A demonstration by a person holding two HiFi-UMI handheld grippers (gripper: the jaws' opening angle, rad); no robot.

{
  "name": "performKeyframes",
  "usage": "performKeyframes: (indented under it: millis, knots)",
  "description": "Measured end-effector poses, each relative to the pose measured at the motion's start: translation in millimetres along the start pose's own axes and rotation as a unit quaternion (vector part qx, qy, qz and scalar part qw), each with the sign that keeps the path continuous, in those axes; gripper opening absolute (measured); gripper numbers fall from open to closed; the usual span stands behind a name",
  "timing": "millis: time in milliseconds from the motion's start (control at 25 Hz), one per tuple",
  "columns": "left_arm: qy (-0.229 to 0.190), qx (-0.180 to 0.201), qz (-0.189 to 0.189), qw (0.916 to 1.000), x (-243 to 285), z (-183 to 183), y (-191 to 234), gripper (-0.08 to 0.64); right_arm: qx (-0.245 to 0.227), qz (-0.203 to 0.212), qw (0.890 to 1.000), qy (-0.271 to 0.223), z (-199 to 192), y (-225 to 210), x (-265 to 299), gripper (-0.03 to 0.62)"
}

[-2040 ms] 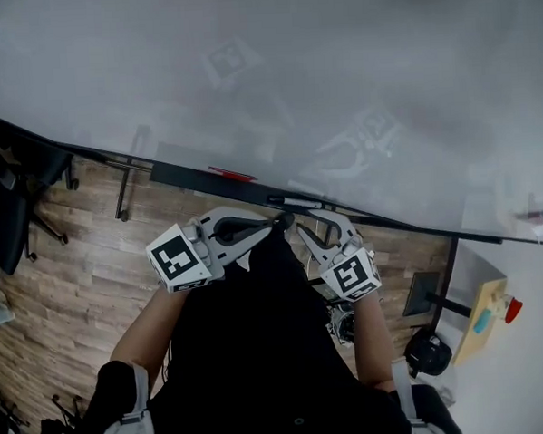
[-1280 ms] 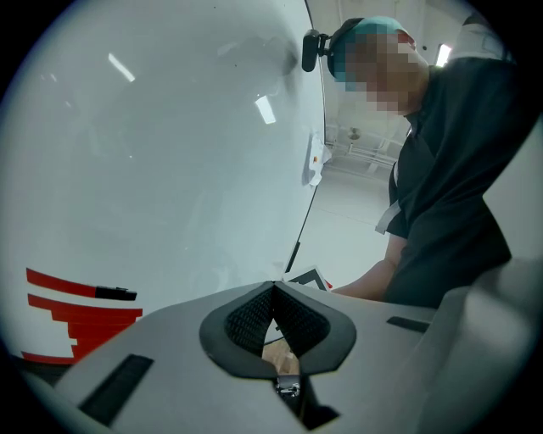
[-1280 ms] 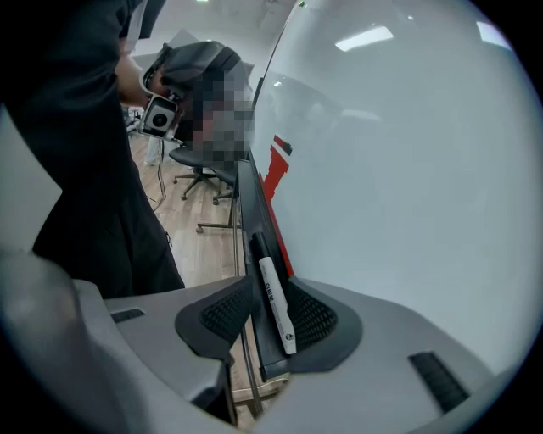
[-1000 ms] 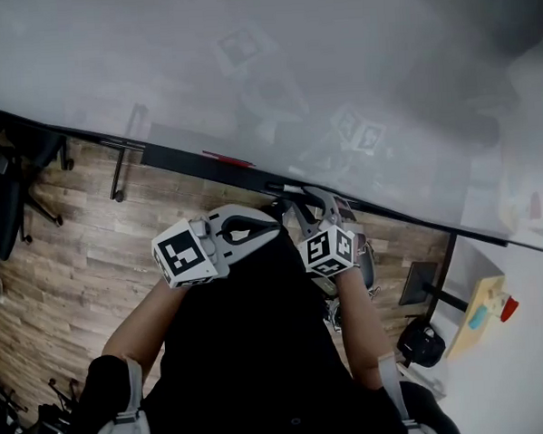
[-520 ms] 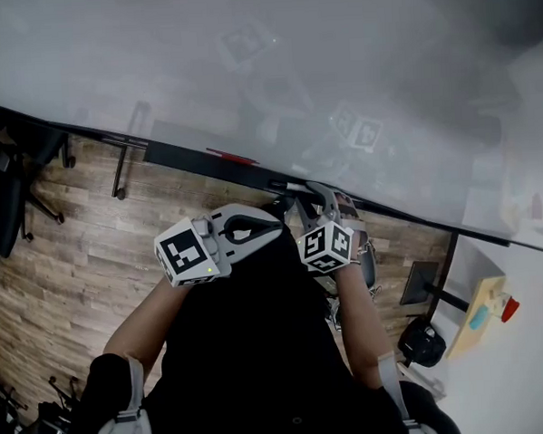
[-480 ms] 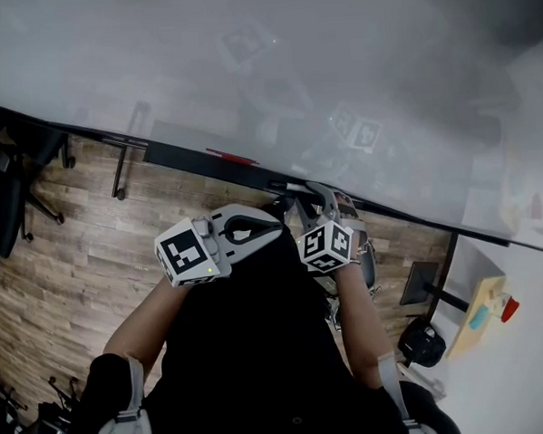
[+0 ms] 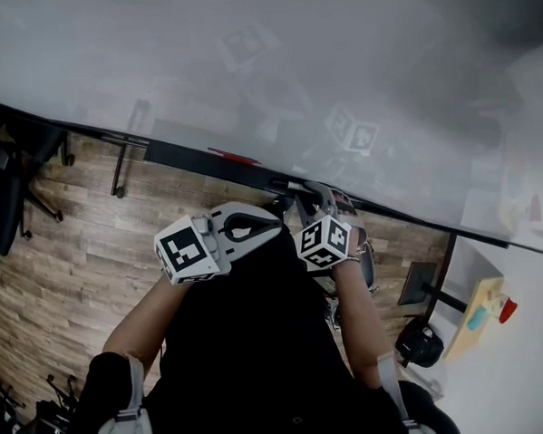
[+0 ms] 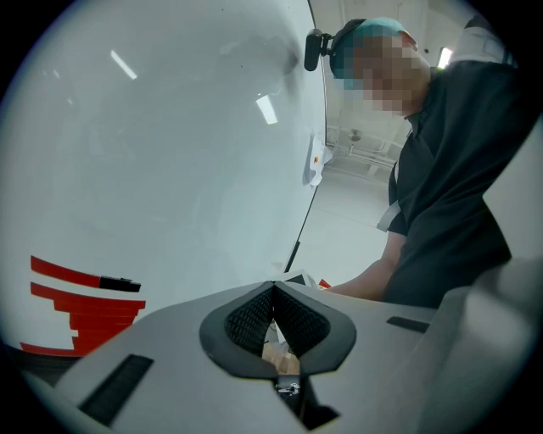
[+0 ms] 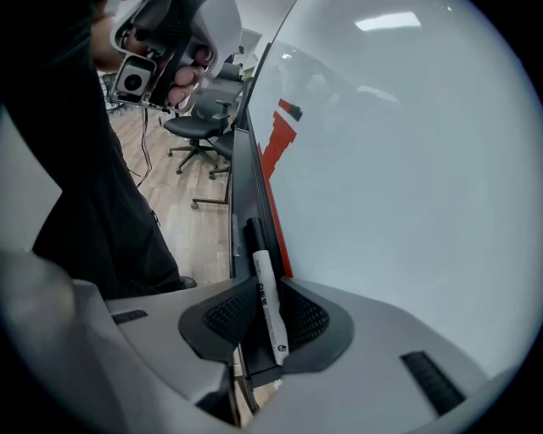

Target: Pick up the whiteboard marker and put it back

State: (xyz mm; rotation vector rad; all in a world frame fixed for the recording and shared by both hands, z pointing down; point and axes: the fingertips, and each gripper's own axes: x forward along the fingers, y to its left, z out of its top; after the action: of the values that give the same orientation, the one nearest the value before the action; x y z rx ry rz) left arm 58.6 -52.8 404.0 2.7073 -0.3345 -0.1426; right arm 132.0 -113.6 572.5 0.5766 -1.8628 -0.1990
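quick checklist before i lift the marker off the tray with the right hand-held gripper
1. Marker sits between the jaws of the right hand-held gripper, which have just been closing: ok
2. Pads pressing firmly on the marker: cannot tell
3. Marker lying flat along the tray, not lifted yet: ok
4. Nothing lying over the marker to block a lift: ok
5. Left hand-held gripper shut, empty, apart from the marker: ok
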Motion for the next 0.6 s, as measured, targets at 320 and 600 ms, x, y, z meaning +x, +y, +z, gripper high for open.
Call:
performKeyframes:
  millis: [320,600]
  knots:
    - [-0.001,0.000,0.000,1.0000,-1,-3,-1,0.012,-0.012,0.006,1.000,-0.005,-3,3,-6,0.075]
    - [0.000,-0.001,0.008,1.0000,-3,-3,2,0.012,-0.012,-0.011,0.999,-0.044,9,2,-26,0.074]
